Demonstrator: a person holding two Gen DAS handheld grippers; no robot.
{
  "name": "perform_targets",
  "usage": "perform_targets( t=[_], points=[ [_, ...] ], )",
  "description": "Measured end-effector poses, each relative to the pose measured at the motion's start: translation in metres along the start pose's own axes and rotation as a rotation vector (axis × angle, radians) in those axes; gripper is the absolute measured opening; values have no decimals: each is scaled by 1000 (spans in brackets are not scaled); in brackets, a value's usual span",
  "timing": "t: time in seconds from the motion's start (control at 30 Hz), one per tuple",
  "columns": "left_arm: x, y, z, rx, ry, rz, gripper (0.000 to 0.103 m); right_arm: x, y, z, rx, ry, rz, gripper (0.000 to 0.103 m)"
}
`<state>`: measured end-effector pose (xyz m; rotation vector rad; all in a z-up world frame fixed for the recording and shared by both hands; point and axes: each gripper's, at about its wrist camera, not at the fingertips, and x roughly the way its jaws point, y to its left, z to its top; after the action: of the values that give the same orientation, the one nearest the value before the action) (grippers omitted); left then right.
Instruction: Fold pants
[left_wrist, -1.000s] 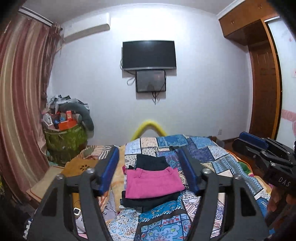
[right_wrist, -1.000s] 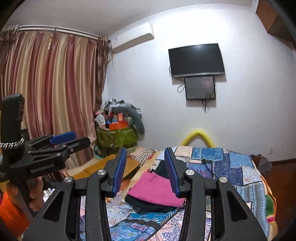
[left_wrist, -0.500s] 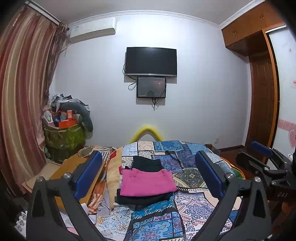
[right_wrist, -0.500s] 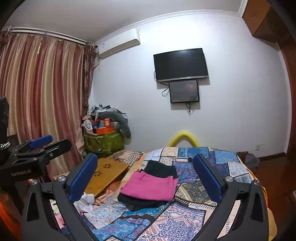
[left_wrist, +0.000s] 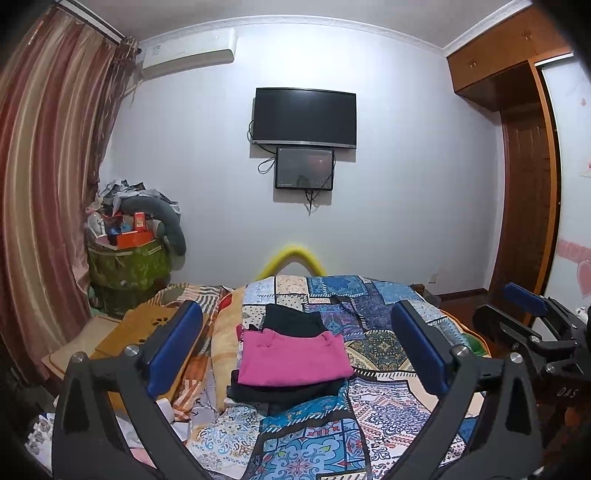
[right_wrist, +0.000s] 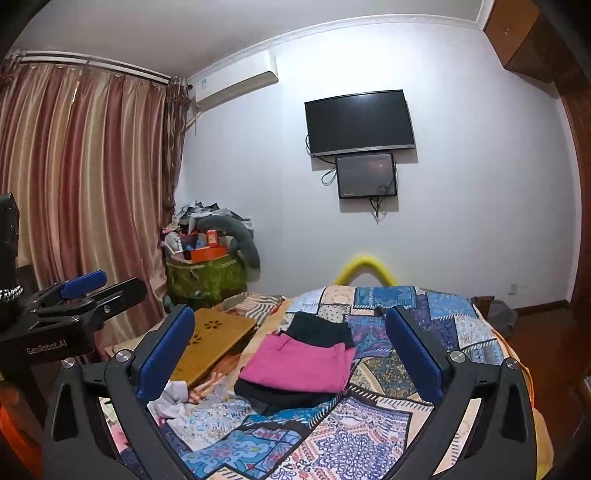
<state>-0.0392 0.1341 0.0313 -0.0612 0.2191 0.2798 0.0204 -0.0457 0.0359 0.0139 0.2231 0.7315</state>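
Now both grippers stand wide apart, where a second ago they were nearly together; the left gripper (left_wrist: 299, 354) and right gripper (right_wrist: 291, 354) hold nothing; the folded pink pants (left_wrist: 291, 356) rest atop dark garments (left_wrist: 288, 391) on the bed (left_wrist: 369, 417), so this fold looks finished.

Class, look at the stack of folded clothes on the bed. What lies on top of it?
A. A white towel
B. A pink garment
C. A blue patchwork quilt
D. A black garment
B: the pink garment lies folded on top of the stack, with black garments showing beneath and behind it, all resting on the patchwork quilt.
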Motion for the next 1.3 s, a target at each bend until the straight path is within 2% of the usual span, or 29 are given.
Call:
perform_targets(
  t=[1.3],
  points=[
    [4, 4, -7, -1, 18, -22, 103, 1, -1, -3, 21, 27, 0, 103]
  ],
)
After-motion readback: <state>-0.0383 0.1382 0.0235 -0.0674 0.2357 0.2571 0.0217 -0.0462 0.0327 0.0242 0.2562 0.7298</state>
